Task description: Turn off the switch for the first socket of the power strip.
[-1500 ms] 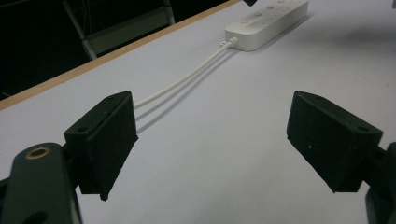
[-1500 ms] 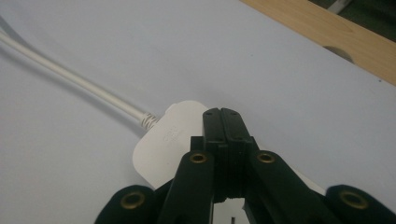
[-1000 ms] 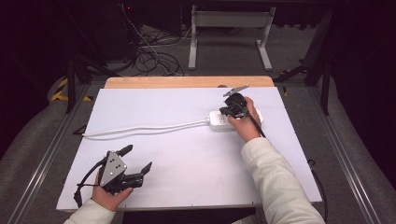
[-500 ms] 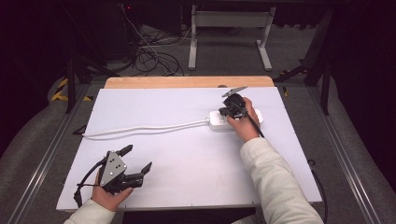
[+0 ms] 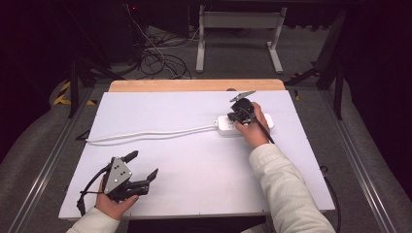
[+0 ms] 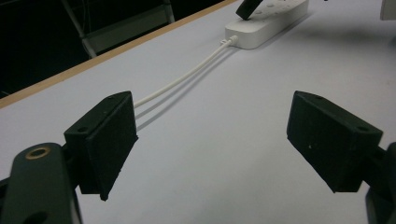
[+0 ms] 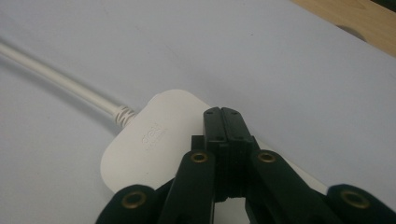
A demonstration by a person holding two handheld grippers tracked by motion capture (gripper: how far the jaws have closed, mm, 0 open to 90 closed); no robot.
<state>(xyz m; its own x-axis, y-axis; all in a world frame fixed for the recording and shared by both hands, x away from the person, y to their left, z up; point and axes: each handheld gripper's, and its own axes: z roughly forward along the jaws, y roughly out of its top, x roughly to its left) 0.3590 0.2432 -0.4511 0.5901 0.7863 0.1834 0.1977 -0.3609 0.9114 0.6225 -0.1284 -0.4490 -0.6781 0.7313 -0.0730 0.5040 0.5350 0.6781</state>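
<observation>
A white table (image 5: 194, 160) carries a white power strip (image 5: 228, 125) with its cord (image 5: 150, 133). The right gripper (image 7: 223, 122), jaws pressed together, rests on the strip. The left gripper (image 5: 138, 167) sits near the front edge, jaws spread wide.

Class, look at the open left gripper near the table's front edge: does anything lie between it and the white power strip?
Nothing solid blocks the left gripper. Bare white table runs to the white power strip; its white cable trails alongside.
</observation>
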